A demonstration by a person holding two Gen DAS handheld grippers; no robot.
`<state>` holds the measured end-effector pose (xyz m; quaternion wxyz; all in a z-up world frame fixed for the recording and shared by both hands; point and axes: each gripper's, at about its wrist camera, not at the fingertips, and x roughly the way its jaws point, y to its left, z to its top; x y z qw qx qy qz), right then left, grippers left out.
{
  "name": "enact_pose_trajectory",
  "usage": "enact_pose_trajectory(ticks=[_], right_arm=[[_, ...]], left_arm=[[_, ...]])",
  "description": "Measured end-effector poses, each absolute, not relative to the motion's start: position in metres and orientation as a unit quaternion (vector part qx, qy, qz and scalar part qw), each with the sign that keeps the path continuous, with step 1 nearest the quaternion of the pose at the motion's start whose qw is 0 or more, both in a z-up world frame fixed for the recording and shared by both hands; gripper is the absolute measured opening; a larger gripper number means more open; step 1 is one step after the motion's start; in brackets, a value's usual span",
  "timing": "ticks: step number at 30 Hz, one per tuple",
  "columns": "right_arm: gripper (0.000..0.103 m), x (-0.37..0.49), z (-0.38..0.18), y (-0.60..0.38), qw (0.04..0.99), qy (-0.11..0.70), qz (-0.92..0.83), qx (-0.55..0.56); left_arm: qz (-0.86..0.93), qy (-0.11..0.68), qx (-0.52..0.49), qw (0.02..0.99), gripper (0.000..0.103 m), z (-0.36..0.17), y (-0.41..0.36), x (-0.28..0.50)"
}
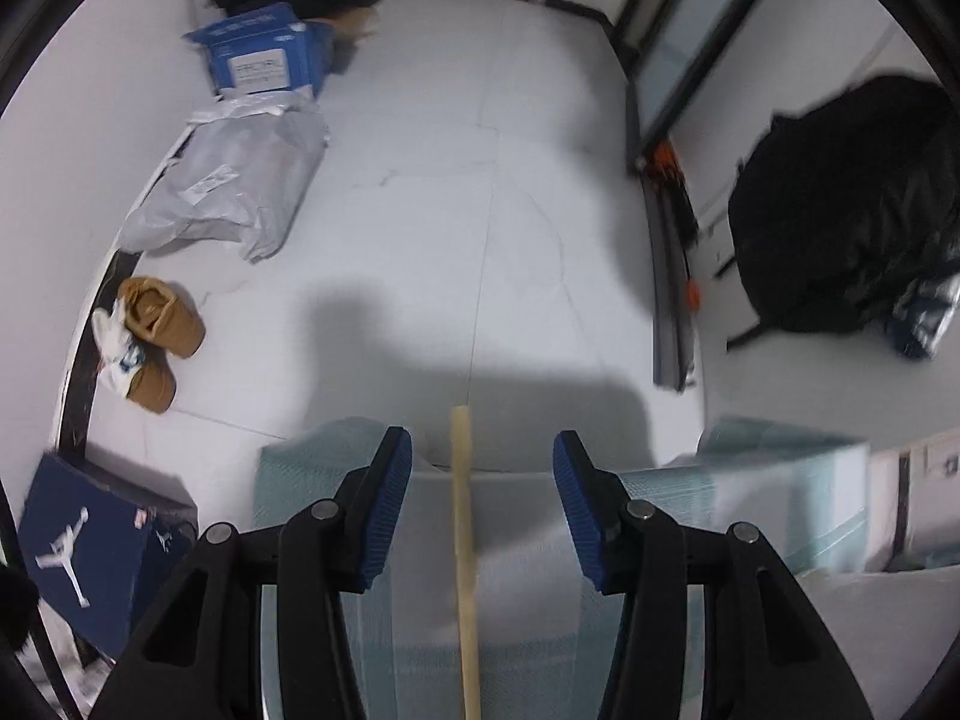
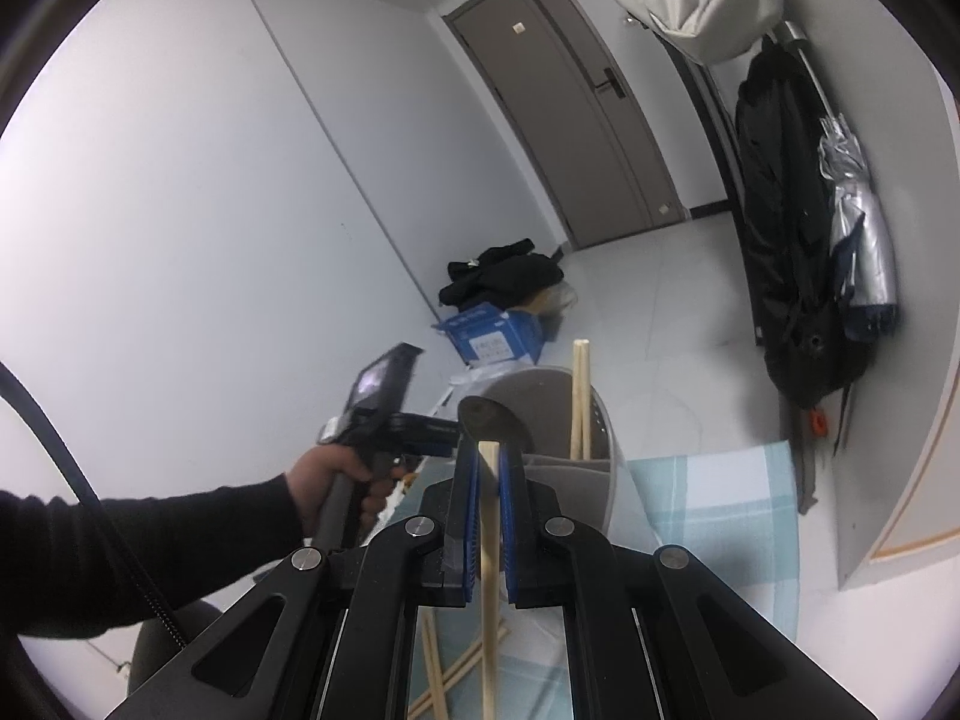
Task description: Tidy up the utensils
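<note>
My right gripper (image 2: 489, 462) is shut on a bamboo chopstick (image 2: 487, 552) and holds it upright just in front of a grey utensil holder (image 2: 600, 480). The holder has two chopsticks (image 2: 579, 396) standing in it and a dark spoon (image 2: 489, 417) at its near rim. Several loose chopsticks (image 2: 447, 669) lie on the checked cloth below. My left gripper (image 1: 483, 468) is open, with a single chopstick (image 1: 465, 552) running lengthwise between its blue pads without touching them. In the right wrist view the left gripper's body (image 2: 390, 414) sits to the left of the holder.
A pale blue checked cloth (image 2: 720, 510) covers the table. On the floor lie a blue box (image 1: 264, 54), a grey mailer bag (image 1: 234, 180), tan shoes (image 1: 159, 330) and a blue shoebox (image 1: 90, 552). Black clothes (image 1: 840, 204) hang at the right. A door (image 2: 570, 120) is behind.
</note>
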<state>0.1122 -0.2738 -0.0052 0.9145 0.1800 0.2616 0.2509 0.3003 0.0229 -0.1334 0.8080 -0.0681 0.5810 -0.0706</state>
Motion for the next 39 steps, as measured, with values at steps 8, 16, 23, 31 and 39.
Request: enact_pose_trajectory(ticks=[8,16,23,31,39], right_arm=[[0.006,0.113,-0.009,-0.273,0.913,0.266,0.252,0.179],[0.006,0.113,-0.007,-0.269,0.916,0.264,0.252,0.169],[0.006,0.103,0.006,-0.264,0.926,0.243,0.248,0.151],[0.006,0.089,0.043,-0.266,0.94,0.206,0.231,0.145],[0.006,0.083,0.079,-0.27,0.951,0.177,0.216,0.132]], left_arm=[[-0.051,0.598,-0.094,0.795,0.003,-0.145,0.03,0.311],[-0.028,0.53,-0.149,0.834,0.003,-0.099,0.048,0.288],[-0.049,0.426,-0.174,0.886,0.003,-0.019,0.037,0.222],[-0.088,0.308,-0.185,0.929,0.003,0.07,0.009,0.155],[-0.11,0.202,-0.172,0.958,0.003,0.116,-0.02,0.11]])
